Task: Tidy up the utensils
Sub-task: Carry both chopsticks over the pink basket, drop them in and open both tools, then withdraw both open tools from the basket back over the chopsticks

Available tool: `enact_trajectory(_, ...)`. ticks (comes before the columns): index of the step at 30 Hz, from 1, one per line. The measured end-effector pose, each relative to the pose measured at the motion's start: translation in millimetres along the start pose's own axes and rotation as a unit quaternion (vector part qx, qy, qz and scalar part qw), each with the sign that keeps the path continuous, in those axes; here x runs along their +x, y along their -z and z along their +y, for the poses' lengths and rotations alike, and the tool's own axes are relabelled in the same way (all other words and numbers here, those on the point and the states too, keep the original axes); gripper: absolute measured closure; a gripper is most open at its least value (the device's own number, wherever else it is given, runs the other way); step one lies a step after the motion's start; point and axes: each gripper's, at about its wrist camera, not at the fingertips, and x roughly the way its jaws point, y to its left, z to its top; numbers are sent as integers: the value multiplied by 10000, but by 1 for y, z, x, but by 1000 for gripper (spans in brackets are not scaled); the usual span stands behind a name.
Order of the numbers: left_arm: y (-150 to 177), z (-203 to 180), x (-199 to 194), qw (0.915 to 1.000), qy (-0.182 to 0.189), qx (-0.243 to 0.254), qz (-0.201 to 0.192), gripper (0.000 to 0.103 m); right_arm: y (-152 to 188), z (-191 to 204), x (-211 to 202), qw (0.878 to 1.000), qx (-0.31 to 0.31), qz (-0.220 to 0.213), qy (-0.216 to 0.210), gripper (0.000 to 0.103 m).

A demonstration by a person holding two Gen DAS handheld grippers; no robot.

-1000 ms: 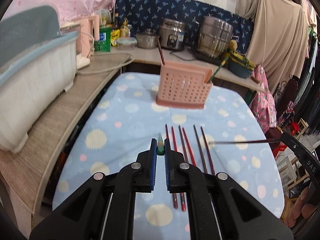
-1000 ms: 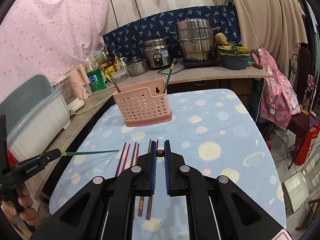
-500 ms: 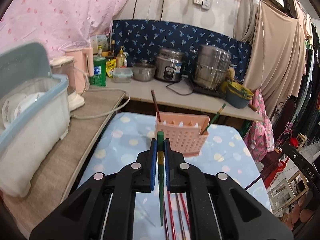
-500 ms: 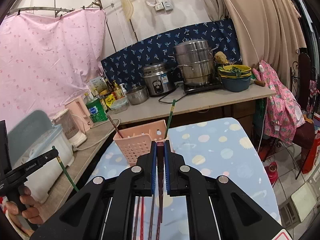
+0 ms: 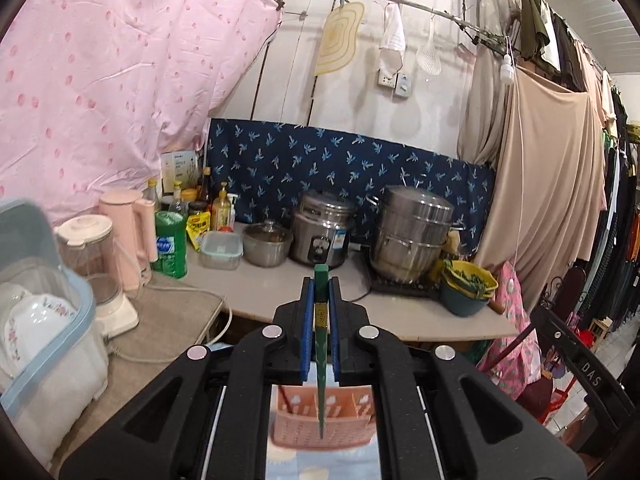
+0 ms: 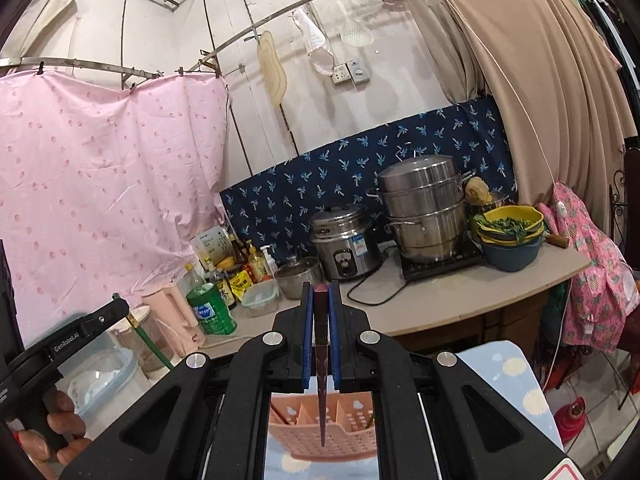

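Left wrist view: the left gripper (image 5: 320,312) is clamped on a green chopstick (image 5: 320,344), held upright between the blue pads (image 5: 306,328), thick end up and thin tip pointing down. The tip hangs over a pink holder (image 5: 324,420), a perforated basket with dividers that stands on a blue dotted cloth (image 5: 320,466). Whether the tip is inside a compartment or just above the rim cannot be told. A dark red stick (image 5: 283,398) leans in the holder's left compartment. At the right edge, the right gripper (image 5: 576,364) shows from the side.

Right wrist view: the right gripper (image 6: 320,312) is closed on a dark red chopstick (image 6: 321,360), also upright with its tip down over the holder (image 6: 324,428). The tip sits near a middle divider; its depth is unclear. At lower left the left gripper (image 6: 116,312) shows with the green chopstick (image 6: 152,346) slanting down from it, and the person's hand (image 6: 52,432) grips its handle.

Behind, a counter (image 6: 440,300) carries a rice cooker (image 6: 346,240), a steamer pot (image 6: 424,208) and bottles (image 6: 240,268).
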Motion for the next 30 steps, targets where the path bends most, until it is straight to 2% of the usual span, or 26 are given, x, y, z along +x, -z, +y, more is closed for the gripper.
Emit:
enact_trajectory(4, -7, -7, 27, 10000, 10, 52, -28, 96, -3, 5, 34, 10000, 5, 70, -50, 96)
enact_trajectory(7, -1, -10, 49, 9999, 45, 64, 79, 96, 7, 6, 55, 9998, 17, 208, -59, 96)
enact_trajectory(15, 50, -2, 103, 9980, -20, 60, 634, 96, 54, -2, 100, 9972, 6, 748, 15, 96)
enact_trajectory(20, 74, 10, 121, 9950, -69, -18, 992, 96, 76, -7, 113, 9948, 7, 1016, 75, 95)
enact_trajectory(23, 78, 16, 119, 9950, -108, -66, 991, 96, 78, -6, 109, 9953, -26, 961, 128, 93)
enact_trajectory(24, 78, 17, 117, 9951, -109, -69, 984, 94, 76, -6, 107, 9954, -13, 943, 142, 91)
enact_trajectory(26, 78, 19, 115, 9951, -160, -73, 977, 82, 74, -7, 101, 9960, 20, 879, 152, 84)
enact_trajectory(27, 78, 20, 112, 9951, -184, -80, 968, 72, 72, -7, 97, 9964, 34, 826, 176, 76)
enact_trajectory(28, 78, 22, 107, 9953, -216, -79, 938, 66, 71, -8, 92, 9968, 48, 777, 176, 71)
enact_trajectory(30, 78, 22, 99, 9956, -222, -48, 908, 66, 70, -7, 82, 9971, 48, 744, 159, 69)
